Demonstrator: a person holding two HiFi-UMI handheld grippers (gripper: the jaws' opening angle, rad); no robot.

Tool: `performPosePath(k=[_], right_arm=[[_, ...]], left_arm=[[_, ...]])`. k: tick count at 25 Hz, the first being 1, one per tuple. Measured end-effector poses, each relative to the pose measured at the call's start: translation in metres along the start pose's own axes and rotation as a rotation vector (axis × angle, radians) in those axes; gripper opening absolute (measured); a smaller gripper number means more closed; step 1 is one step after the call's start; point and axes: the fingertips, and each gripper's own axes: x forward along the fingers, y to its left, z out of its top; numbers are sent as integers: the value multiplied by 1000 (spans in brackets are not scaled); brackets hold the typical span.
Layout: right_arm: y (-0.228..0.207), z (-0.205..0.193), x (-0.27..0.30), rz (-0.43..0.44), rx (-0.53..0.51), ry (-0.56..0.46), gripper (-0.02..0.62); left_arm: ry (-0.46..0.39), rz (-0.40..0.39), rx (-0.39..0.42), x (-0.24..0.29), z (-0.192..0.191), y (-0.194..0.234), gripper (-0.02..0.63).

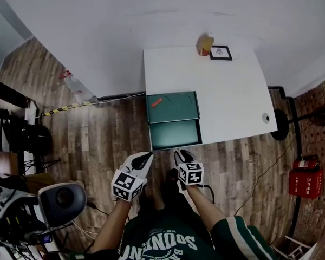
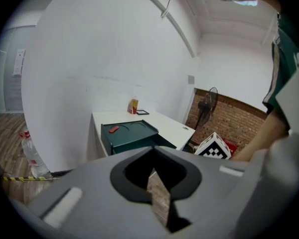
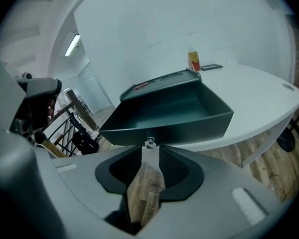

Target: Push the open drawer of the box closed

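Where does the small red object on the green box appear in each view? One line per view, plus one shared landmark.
Head view: red object, left of centre, on top of the green box.
Left gripper view: red object, centre-left, on the box top.
Right gripper view: red object, upper middle, at the box top's left end.
Shared landmark: yellow carton, behind the box in all three.

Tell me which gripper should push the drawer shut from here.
Right. The right gripper faces the drawer front squarely, fingers apart just short of its knob. The left gripper hangs off the drawer's left corner, with the box farther off in its view.
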Motion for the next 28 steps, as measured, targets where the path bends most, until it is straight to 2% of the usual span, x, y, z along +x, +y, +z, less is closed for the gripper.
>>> performPosePath(k=[13, 28], right_arm=[[-2, 3, 6, 4, 2, 14, 69], [-11, 56, 54, 8, -4, -9, 69]], left_arm=[[20, 44, -32, -12, -16, 17, 52], [31, 78, -76, -19, -28, 21, 52]])
